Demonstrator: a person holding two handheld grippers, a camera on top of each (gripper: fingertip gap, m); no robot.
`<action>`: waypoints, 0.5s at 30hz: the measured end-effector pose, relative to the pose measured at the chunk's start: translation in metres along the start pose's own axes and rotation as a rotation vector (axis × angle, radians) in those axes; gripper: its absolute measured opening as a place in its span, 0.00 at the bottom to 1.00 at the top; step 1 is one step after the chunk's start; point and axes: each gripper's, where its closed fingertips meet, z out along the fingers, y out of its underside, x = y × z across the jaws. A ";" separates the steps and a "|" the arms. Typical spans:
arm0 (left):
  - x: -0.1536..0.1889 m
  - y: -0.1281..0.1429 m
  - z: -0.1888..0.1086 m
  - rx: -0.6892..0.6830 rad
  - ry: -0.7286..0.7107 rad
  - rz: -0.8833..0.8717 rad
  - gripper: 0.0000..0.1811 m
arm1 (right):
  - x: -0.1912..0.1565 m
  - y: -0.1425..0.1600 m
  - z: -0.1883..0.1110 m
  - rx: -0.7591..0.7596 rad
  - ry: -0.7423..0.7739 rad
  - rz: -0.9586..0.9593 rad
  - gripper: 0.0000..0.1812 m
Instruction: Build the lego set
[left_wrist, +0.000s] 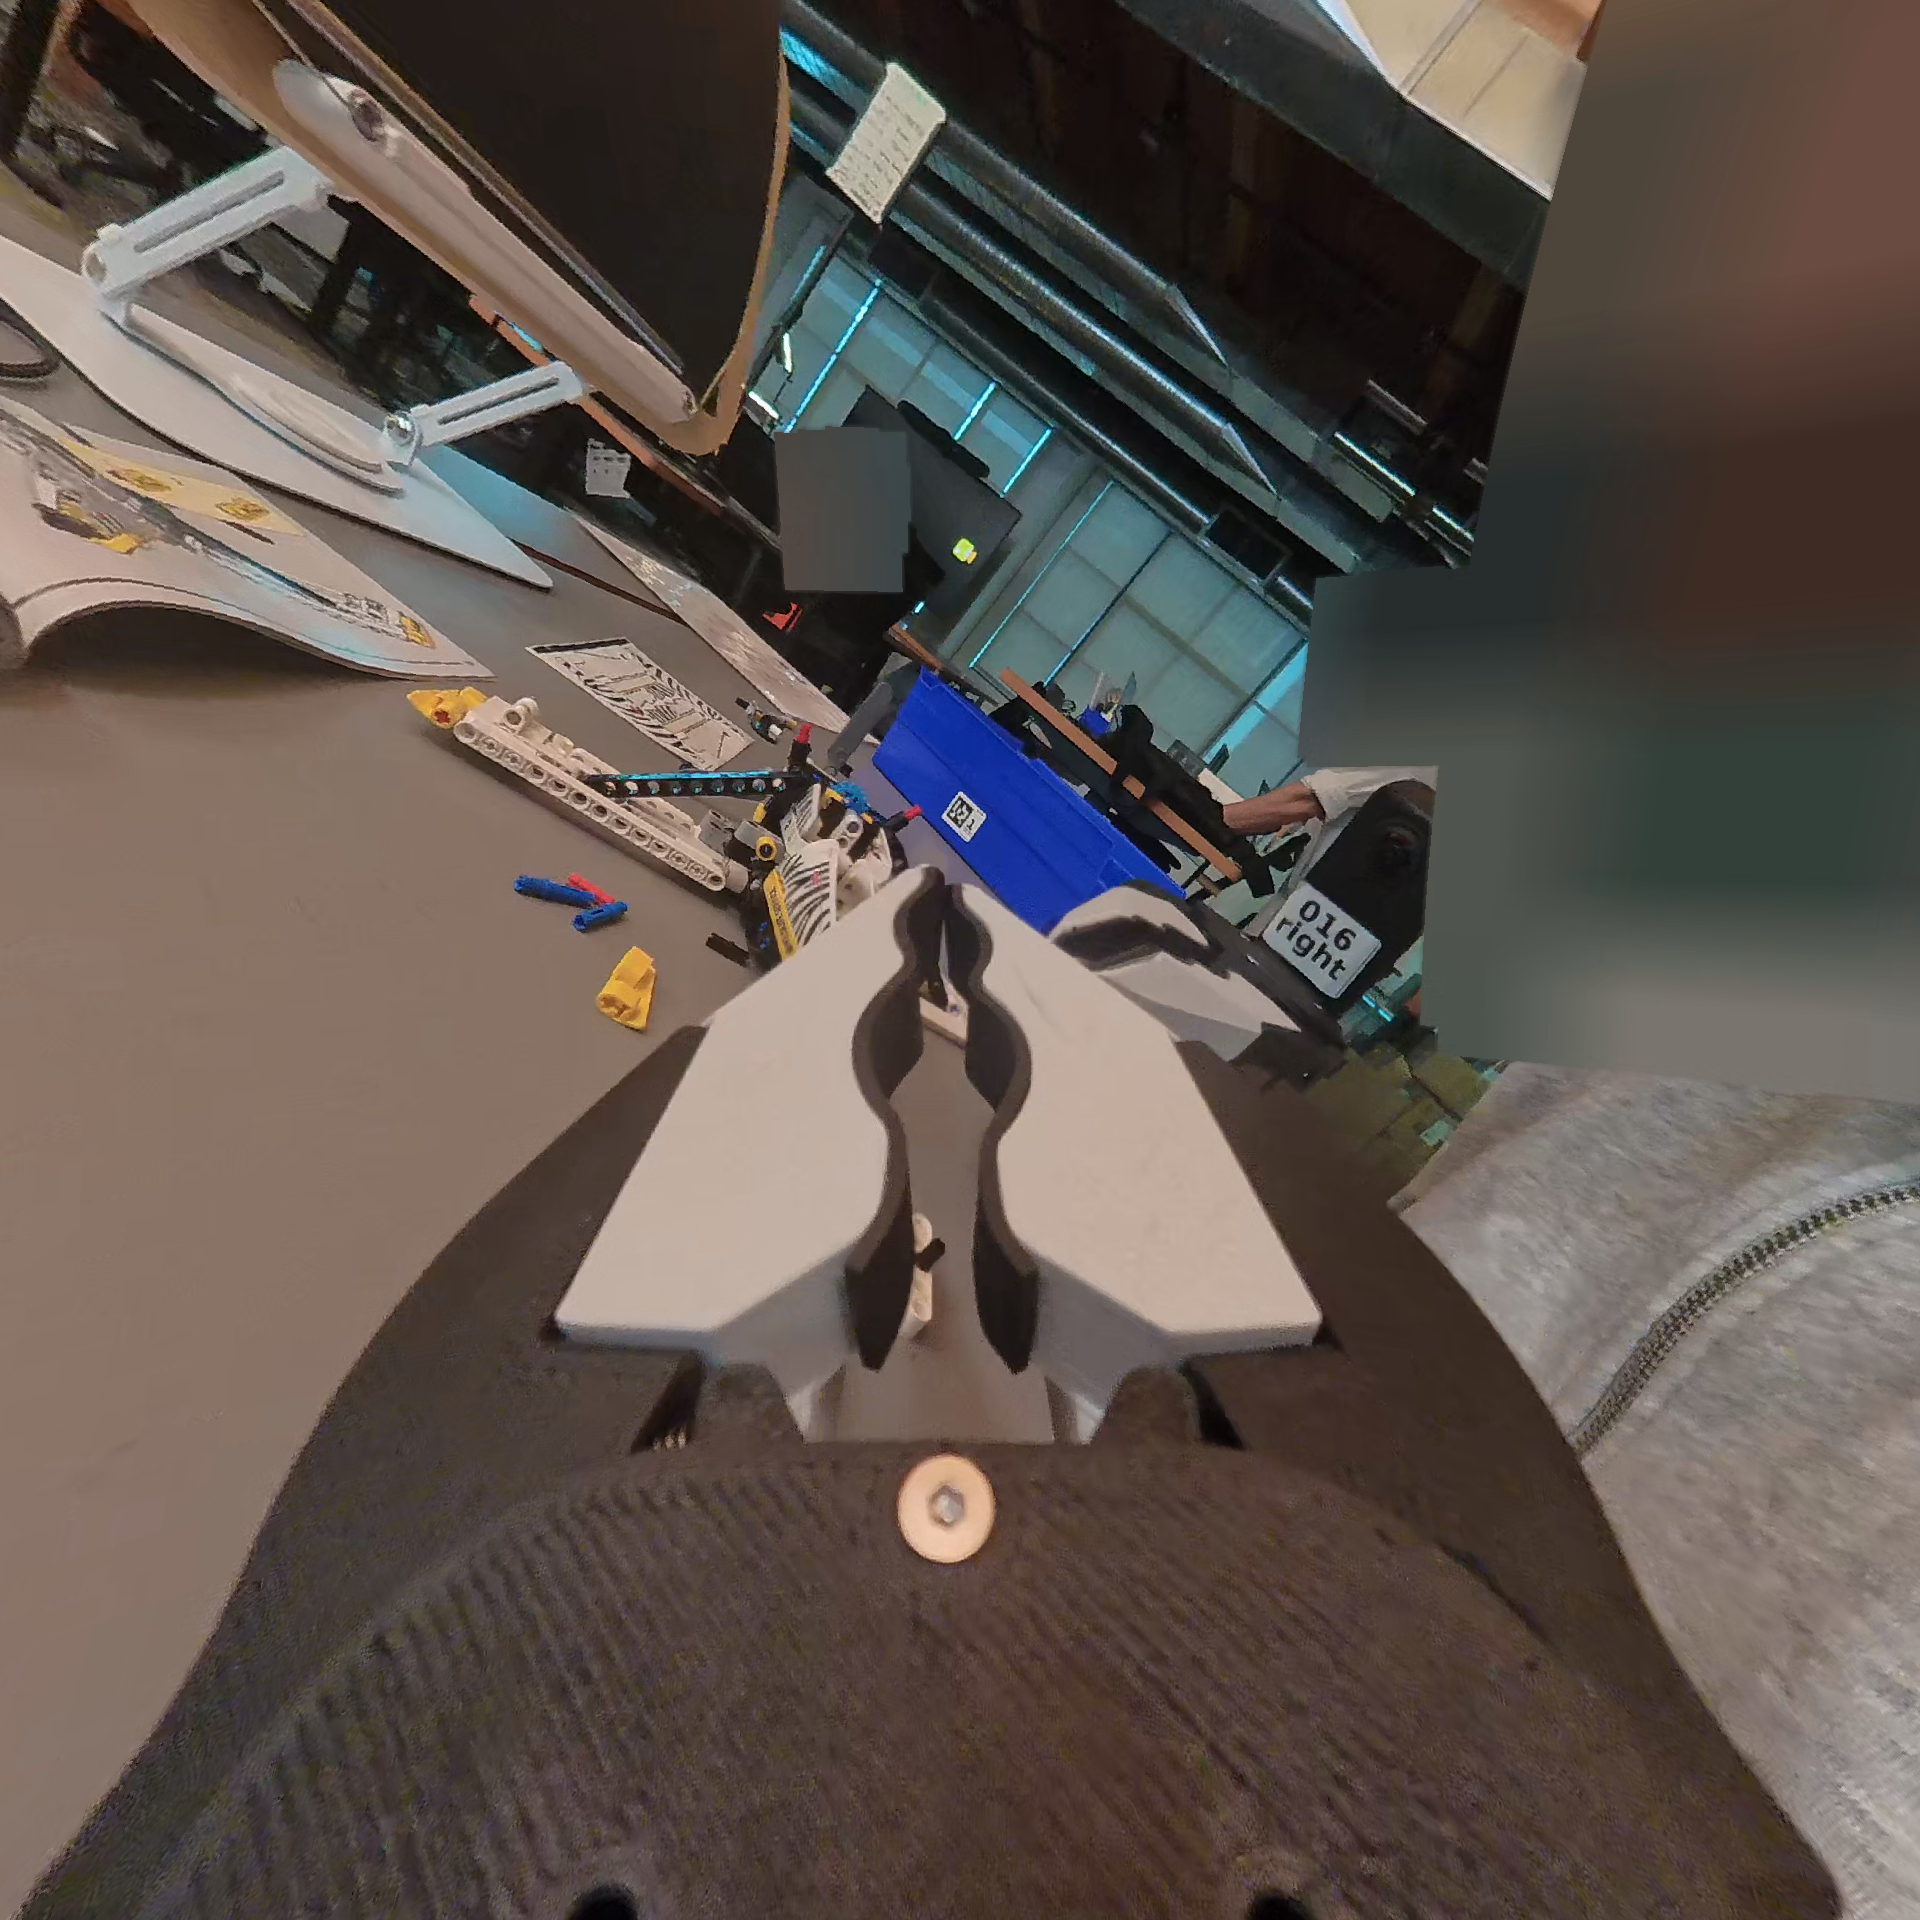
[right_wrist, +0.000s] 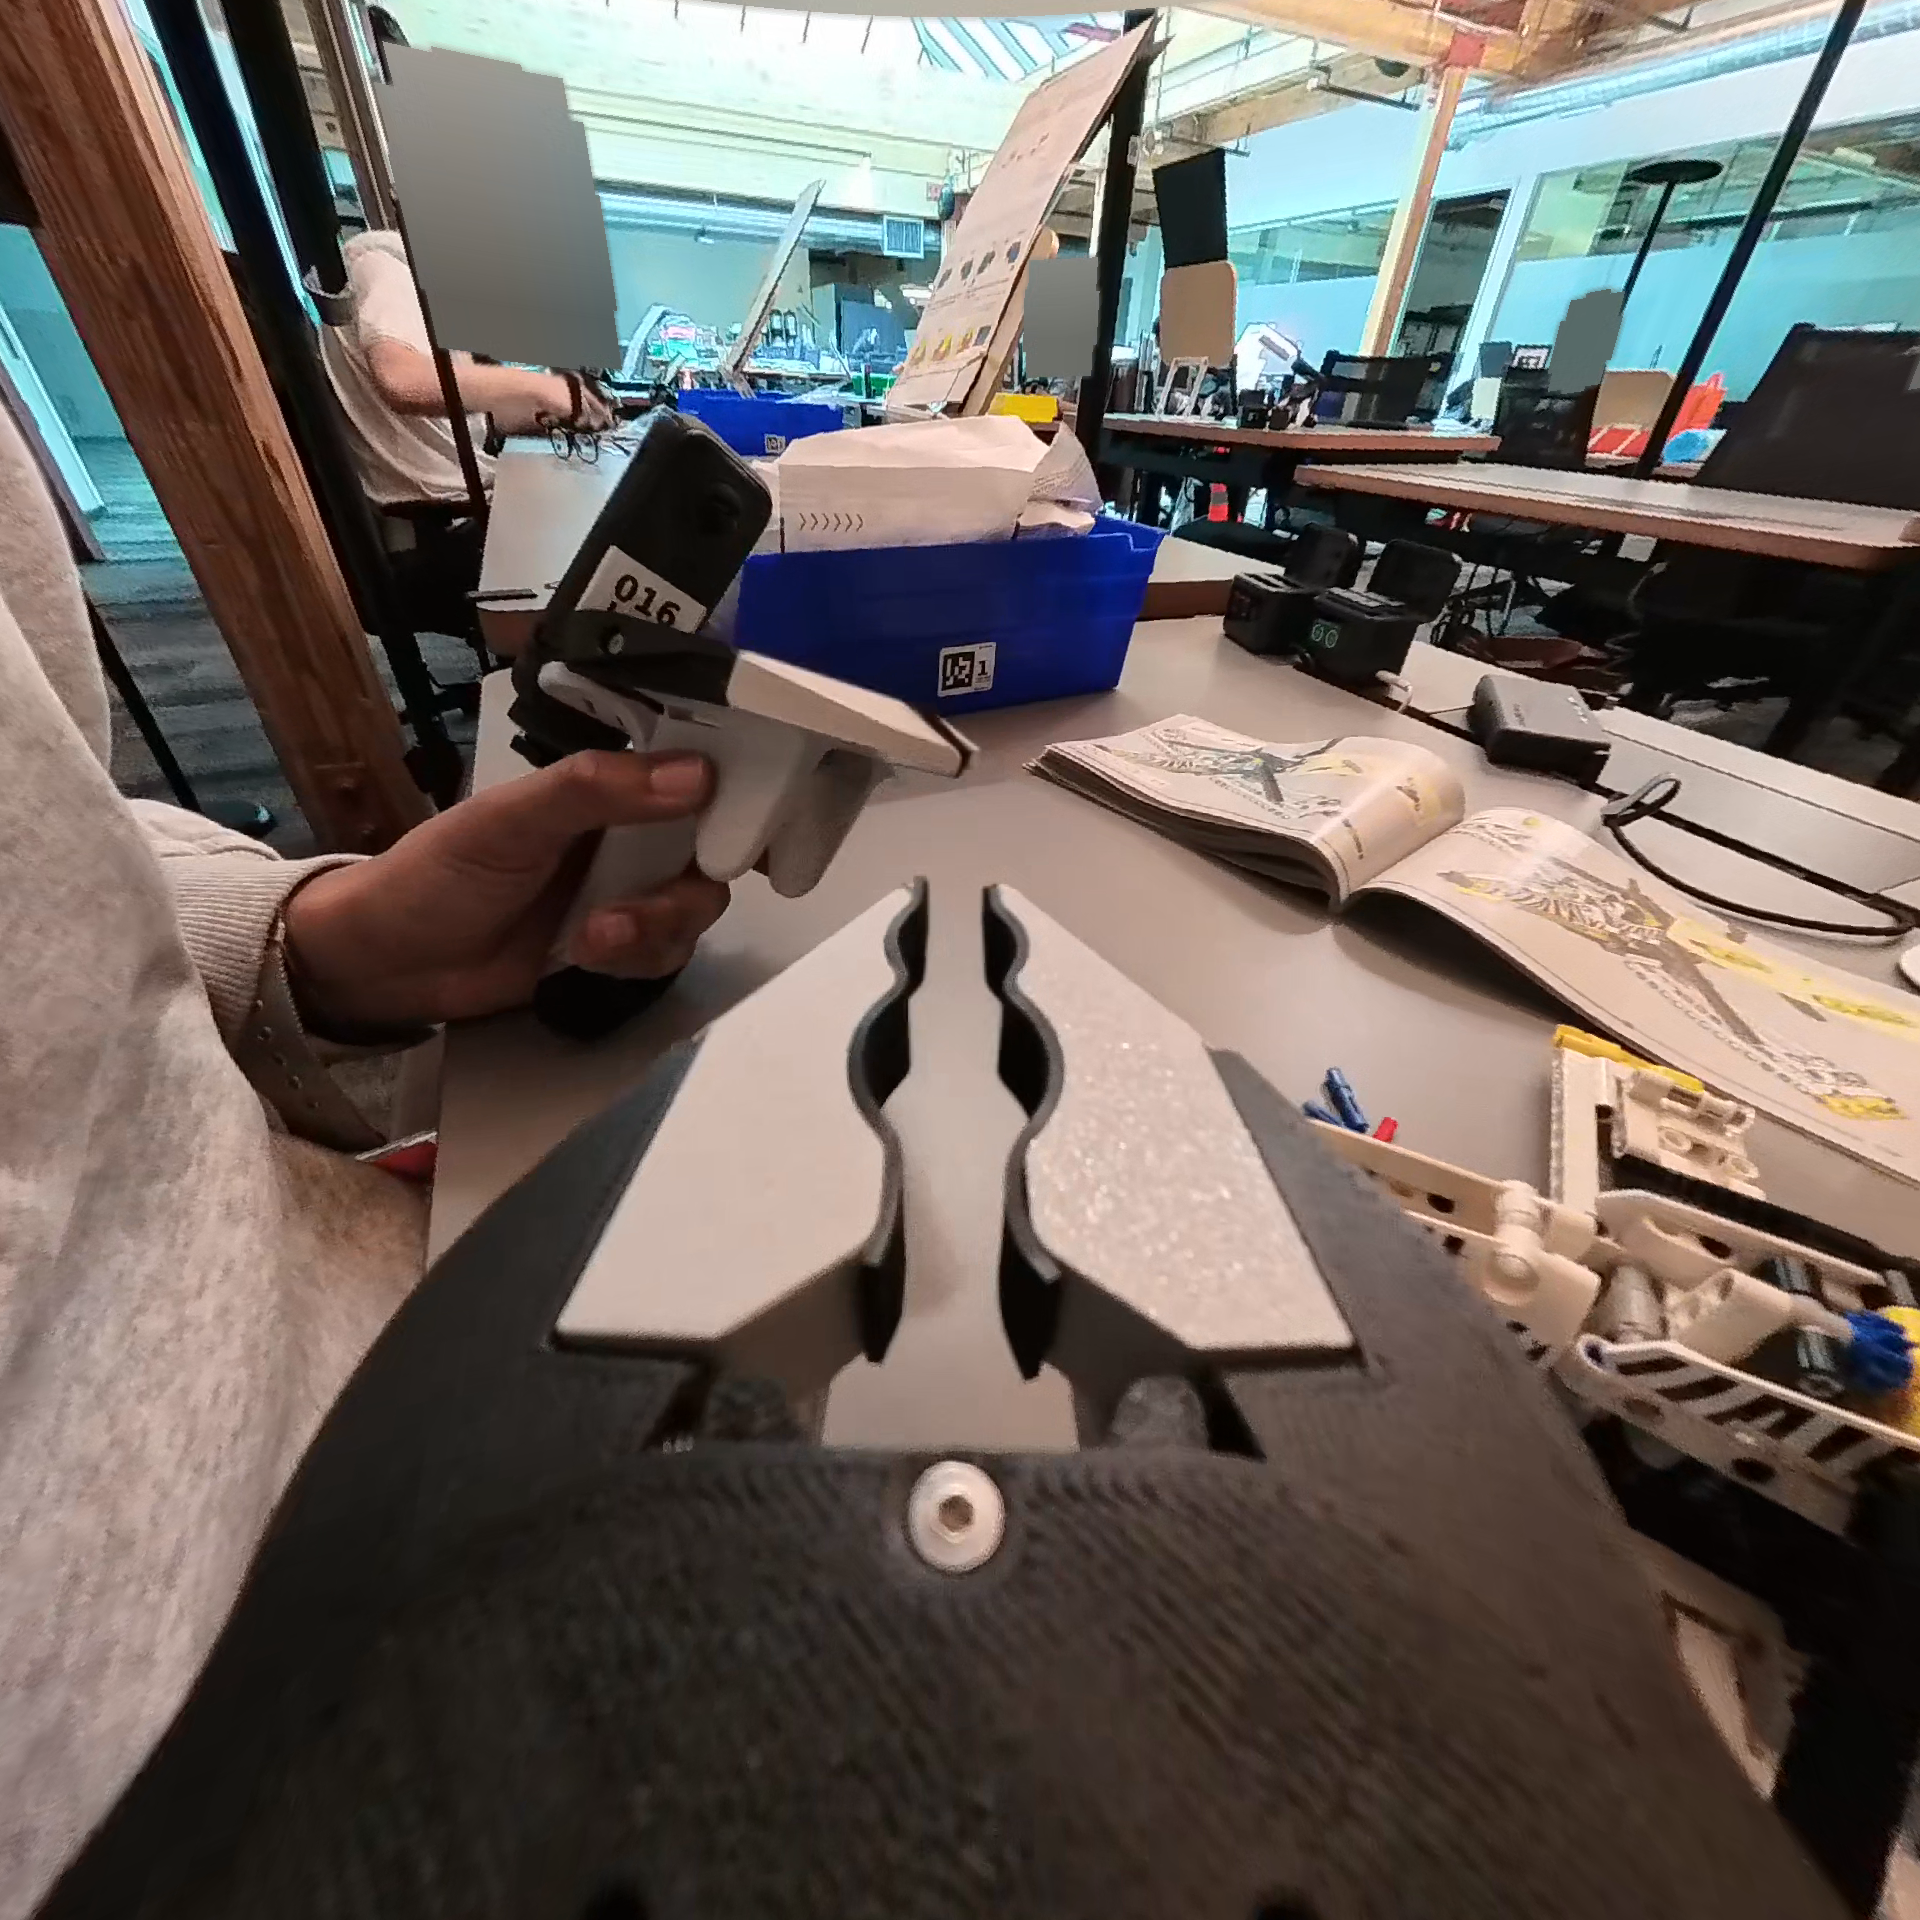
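Observation:
My left gripper (left_wrist: 948, 920) is shut on a thin lego piece (left_wrist: 943, 940), dark at the tips, with a white part (left_wrist: 921, 1283) showing farther back in the gap. In the right wrist view it (right_wrist: 961, 756) is held in a hand above the table, in front of the blue bin. My right gripper (right_wrist: 956, 904) is slightly open and empty, over bare table; it also shows in the left wrist view (left_wrist: 1081, 925). The white lego model with a long beam (left_wrist: 623, 805) lies on the grey table, just right of my right gripper (right_wrist: 1621, 1278).
Loose blue and red pins (left_wrist: 571, 899) and a yellow piece (left_wrist: 627, 987) lie left of the model. An open instruction booklet (right_wrist: 1455, 842), a sticker sheet (left_wrist: 649, 696), a blue bin (right_wrist: 935, 613) holding paper bags, black chargers (right_wrist: 1330, 613) and a cable (right_wrist: 1766, 883) stand beyond. The tips of one gripper are about 6 cm away from the tips of the other.

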 end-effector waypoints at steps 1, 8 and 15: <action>0.001 0.002 0.001 -0.010 0.001 0.007 0.00 | 0.000 -0.001 -0.001 0.004 0.000 0.001 0.04; -0.002 0.005 0.006 -0.042 -0.057 0.057 0.00 | -0.001 -0.003 -0.002 0.021 0.019 -0.046 0.00; -0.034 -0.001 0.042 -0.390 -0.246 0.157 0.08 | -0.003 -0.005 -0.006 0.040 0.020 -0.057 0.00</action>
